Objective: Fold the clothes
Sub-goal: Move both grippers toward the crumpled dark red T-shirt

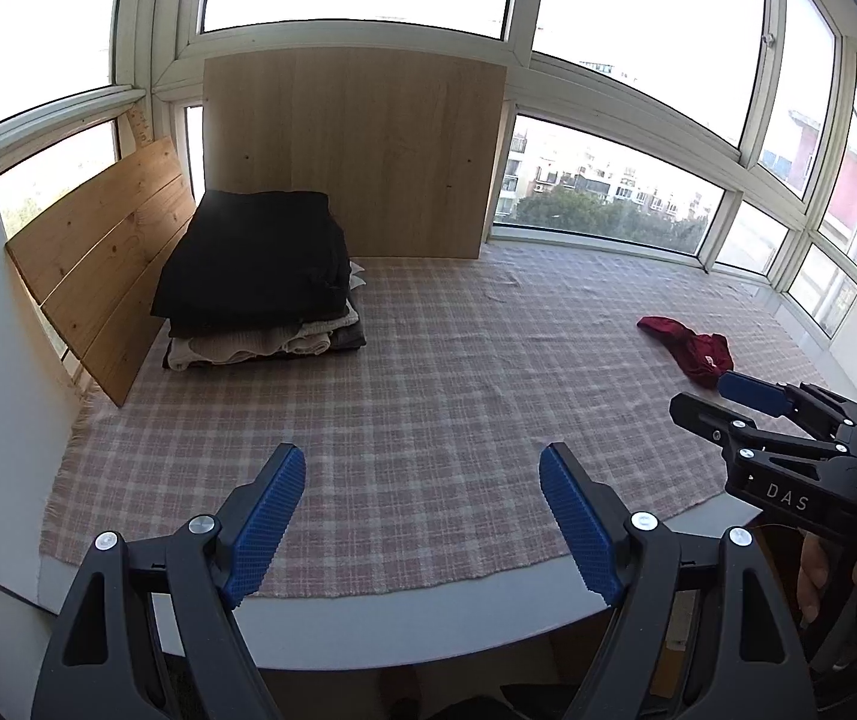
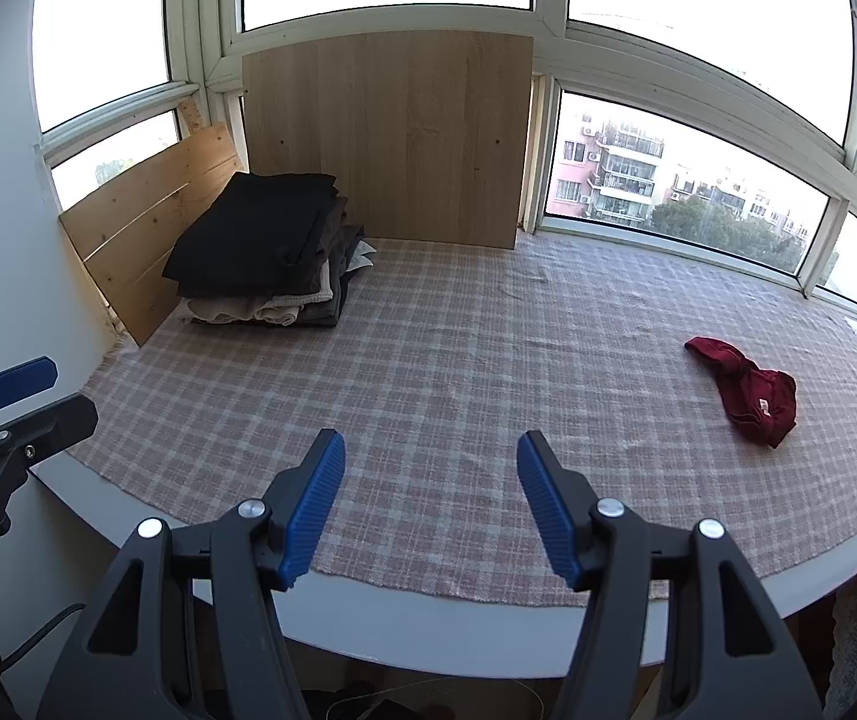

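Crumpled red garment lies ahead and to the right of the right gripper, on the checked cloth. Both grippers, left gripper included, hang spread and empty. Fabric looks soft, light, floppy; pinching an outer edge seems best.
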`<state>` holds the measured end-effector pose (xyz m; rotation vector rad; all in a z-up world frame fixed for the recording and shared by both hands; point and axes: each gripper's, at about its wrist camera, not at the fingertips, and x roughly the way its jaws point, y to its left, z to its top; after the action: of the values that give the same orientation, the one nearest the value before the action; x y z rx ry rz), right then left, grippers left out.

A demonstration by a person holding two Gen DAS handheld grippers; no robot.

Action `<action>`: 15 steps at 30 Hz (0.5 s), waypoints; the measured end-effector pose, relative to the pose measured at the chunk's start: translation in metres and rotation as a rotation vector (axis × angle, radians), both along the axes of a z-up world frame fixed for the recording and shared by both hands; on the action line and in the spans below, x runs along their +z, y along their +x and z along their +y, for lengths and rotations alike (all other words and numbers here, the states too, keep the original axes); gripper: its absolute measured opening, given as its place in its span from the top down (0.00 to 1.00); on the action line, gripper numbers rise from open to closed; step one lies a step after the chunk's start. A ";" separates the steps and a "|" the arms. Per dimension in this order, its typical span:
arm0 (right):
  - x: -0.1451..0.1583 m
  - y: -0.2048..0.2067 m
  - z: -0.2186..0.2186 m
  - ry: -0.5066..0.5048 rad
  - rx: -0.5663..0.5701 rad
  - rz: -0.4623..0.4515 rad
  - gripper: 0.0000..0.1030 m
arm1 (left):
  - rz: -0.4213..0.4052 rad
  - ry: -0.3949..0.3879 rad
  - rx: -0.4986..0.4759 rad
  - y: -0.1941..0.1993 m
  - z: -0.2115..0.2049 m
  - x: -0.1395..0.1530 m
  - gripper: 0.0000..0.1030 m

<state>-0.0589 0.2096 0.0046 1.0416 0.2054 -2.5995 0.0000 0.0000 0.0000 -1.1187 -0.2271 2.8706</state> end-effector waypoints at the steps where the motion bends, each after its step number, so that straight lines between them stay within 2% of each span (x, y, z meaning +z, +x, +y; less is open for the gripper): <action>1: 0.001 0.000 0.000 -0.001 0.000 0.001 0.42 | 0.003 -0.004 -0.004 0.000 0.000 0.000 0.23; 7: 0.005 -0.003 0.000 -0.007 -0.001 0.008 0.42 | -0.003 -0.018 -0.011 -0.005 -0.004 -0.004 0.23; 10: -0.003 -0.004 -0.001 -0.010 -0.005 0.010 0.42 | 0.003 -0.032 -0.011 -0.005 0.000 -0.004 0.23; 15: -0.004 -0.009 -0.004 0.001 -0.023 0.001 0.42 | -0.006 -0.018 -0.040 -0.016 -0.001 -0.003 0.23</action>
<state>-0.0674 0.2053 0.0004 1.0490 0.1956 -2.6203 -0.0163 -0.0010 -0.0034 -1.1213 -0.1773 2.8410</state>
